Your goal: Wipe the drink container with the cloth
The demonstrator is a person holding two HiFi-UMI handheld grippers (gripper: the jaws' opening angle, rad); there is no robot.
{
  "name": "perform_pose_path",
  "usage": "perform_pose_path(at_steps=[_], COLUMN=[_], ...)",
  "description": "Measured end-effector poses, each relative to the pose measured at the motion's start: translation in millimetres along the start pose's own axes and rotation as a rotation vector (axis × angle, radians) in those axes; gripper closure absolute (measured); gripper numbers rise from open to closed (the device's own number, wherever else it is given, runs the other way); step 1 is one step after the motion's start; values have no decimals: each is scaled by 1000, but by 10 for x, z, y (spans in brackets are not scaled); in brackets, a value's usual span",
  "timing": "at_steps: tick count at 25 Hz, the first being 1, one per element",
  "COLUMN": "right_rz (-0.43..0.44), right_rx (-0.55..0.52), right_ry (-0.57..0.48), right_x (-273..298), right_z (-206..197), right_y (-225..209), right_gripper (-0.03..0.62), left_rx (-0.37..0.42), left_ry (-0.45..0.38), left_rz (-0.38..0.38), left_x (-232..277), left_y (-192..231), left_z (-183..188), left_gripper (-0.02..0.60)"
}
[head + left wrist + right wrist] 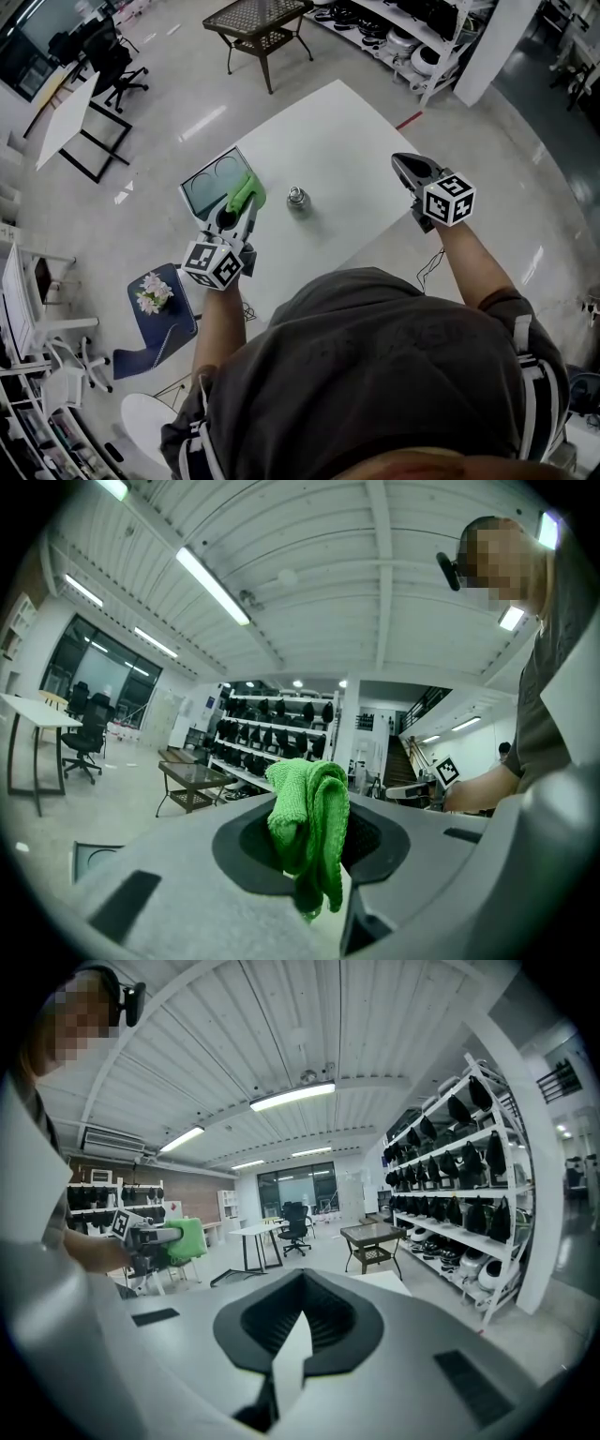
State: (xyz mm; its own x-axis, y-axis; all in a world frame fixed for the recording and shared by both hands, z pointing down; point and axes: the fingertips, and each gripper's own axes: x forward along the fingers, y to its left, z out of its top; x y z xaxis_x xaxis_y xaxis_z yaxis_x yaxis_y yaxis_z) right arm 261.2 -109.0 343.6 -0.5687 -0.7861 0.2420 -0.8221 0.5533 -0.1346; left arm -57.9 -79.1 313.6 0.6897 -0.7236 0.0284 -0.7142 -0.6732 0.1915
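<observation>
A small metallic drink container point(298, 198) stands upright near the middle of the white table point(347, 141). My left gripper point(242, 204) is shut on a green cloth point(247, 193), held just left of the container and apart from it. In the left gripper view the cloth point(309, 827) hangs bunched between the jaws. My right gripper point(403, 167) is shut with nothing in it, to the right of the container over the table's right edge. In the right gripper view its jaws meet point(292, 1335), and the cloth point(187, 1238) shows far off at the left.
A grey tray point(214, 178) with two round recesses lies on the table's left corner, behind the cloth. A chair with flowers point(155, 292) stands below it on the floor. A dark low table point(258, 23) and shelving point(394, 37) are beyond.
</observation>
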Motion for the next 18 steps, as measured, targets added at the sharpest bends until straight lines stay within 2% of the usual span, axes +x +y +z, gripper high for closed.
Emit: perform_pose_path(at_steps=[18], right_rz=[10], right_rx=[-26], right_ry=[20], right_x=[11], right_z=[-7], right_y=[18], right_gripper=[605], left_rx=[-2], left_ry=[-1], left_rz=[-6], left_x=[40], left_y=[7], left_z=[31], left_gripper=[499])
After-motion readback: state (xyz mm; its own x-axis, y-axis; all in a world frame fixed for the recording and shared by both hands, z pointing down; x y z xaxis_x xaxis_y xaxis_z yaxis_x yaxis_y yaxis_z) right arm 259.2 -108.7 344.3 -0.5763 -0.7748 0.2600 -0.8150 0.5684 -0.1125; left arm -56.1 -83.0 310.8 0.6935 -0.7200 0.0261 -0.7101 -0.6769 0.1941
